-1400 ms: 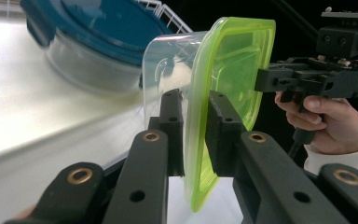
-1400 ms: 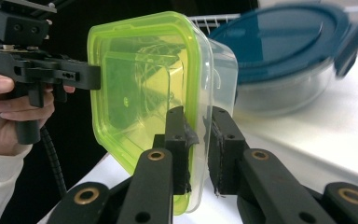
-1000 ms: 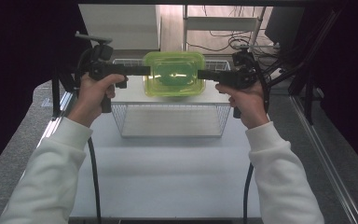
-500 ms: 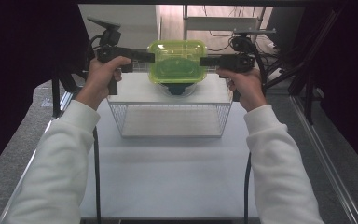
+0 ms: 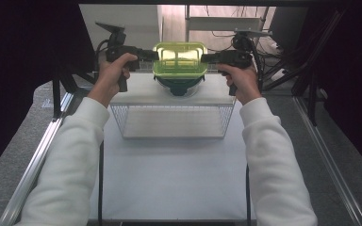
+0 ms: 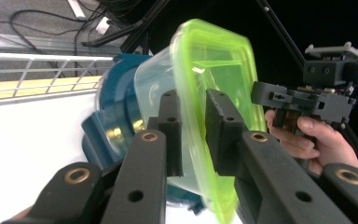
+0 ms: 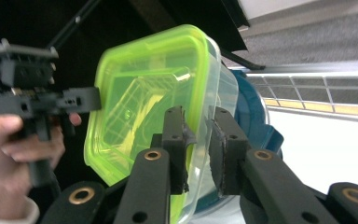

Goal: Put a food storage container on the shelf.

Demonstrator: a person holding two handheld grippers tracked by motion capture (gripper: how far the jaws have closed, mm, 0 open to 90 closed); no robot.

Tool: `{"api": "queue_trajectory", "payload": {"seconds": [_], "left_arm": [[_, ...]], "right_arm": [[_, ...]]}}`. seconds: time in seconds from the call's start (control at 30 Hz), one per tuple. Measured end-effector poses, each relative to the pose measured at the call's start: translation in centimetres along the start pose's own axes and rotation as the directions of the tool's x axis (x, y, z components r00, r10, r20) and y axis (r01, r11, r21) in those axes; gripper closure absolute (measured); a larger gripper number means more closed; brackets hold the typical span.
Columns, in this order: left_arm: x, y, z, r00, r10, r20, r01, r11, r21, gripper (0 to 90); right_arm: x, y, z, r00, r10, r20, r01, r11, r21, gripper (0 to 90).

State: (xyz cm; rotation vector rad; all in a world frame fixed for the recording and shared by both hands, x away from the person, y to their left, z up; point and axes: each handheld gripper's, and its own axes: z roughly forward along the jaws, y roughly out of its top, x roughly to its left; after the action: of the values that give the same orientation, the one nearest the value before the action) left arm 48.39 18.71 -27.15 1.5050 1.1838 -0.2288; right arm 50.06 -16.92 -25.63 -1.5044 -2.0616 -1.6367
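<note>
Clear plastic container [image 5: 179, 66] with a lime-green lid [image 5: 179, 57], held up in the air between the two grippers, above the far edge of the wire basket [image 5: 173, 117]. Directly under it sits a dark teal bowl-shaped piece [image 5: 179, 86]; whether the container rests in it or just above it, the high view cannot settle.

Left gripper [image 5: 152, 55] comes in from the container's left side, right gripper [image 5: 207, 58] from its right side, both roughly level. High view gives the overall layout but the jaw tips are too small there to read the grip.

Left gripper view fills that gap: the two black jaws [image 6: 193, 133] stand a narrow gap apart with the green lid's rim [image 6: 200, 107] and the clear wall between them, pinched at the edge. The teal piece [image 6: 109, 126] shows behind the clear tub here, pressed close to its underside. The other hand [image 6: 317, 140] and its gripper appear beyond the lid.

Right gripper view matches from the opposite side: jaws [image 7: 200, 149] nearly closed on the container's rim [image 7: 198, 135], lid face [image 7: 144, 107] turned toward the camera, teal piece [image 7: 256, 121] behind the tub. Embossed rectangular ribs on the lid read clearly here, not from above.

Outward: basket is empty-looking wire mesh on a white table [image 5: 169, 183]. White sleeves [image 5: 70, 155] reach in from the bottom. Cables and dark frame lie beyond the table.
</note>
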Motion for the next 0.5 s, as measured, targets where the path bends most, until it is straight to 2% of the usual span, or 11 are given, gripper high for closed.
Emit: {"api": "queue_trajectory", "payload": {"seconds": [0.1, 0.23, 0.33, 0.37, 0.4, 0.43, 0.5], "left_arm": [[0.9, 0.0, 0.7, 0.9990, -0.044, 0.002, 0.044, 0.9989, -0.011, 73.9], [1.1, 0.0, 1.0, 0.9992, -0.039, -0.009, 0.039, 0.9991, -0.017, 71.3], [1.0, 0.0, 1.2, 0.9995, -0.021, -0.023, 0.021, 0.9997, -0.010, 68.6], [1.0, -0.1, 1.4, 0.9996, -0.010, -0.025, 0.010, 0.9999, -0.010, 65.6], [1.0, -0.1, 1.4, 0.9996, -0.010, -0.025, 0.010, 0.9999, -0.010, 60.3], [0.8, -0.1, 1.7, 0.9992, 0.011, -0.038, -0.012, 0.9999, -0.010, 52.4], [0.7, -0.1, 1.8, 0.9983, 0.023, -0.053, -0.023, 0.9997, -0.010, 34.1]], "right_arm": [[-0.6, 0.0, 0.5, 0.9969, 0.078, -0.006, -0.079, 0.997, -0.006, 72.6], [-0.9, -0.1, 0.9, 0.9933, 0.115, -0.002, -0.115, 0.993, -0.020, 70.1], [-1.0, -0.2, 0.9, 0.9938, 0.111, -0.009, -0.111, 0.994, -0.024, 66.5], [-1.1, -0.3, 1.0, 0.9936, 0.112, -0.016, -0.113, 0.993, -0.025, 61.1], [-1.1, -0.3, 1.0, 0.9936, 0.112, -0.016, -0.113, 0.993, -0.025, 61.1], [-1.2, -0.4, 1.1, 0.9941, 0.103, -0.034, -0.104, 0.994, -0.039, 48.6], [-1.1, -0.3, 1.1, 0.9951, 0.091, -0.037, -0.094, 0.994, -0.059, 37.8]]}}
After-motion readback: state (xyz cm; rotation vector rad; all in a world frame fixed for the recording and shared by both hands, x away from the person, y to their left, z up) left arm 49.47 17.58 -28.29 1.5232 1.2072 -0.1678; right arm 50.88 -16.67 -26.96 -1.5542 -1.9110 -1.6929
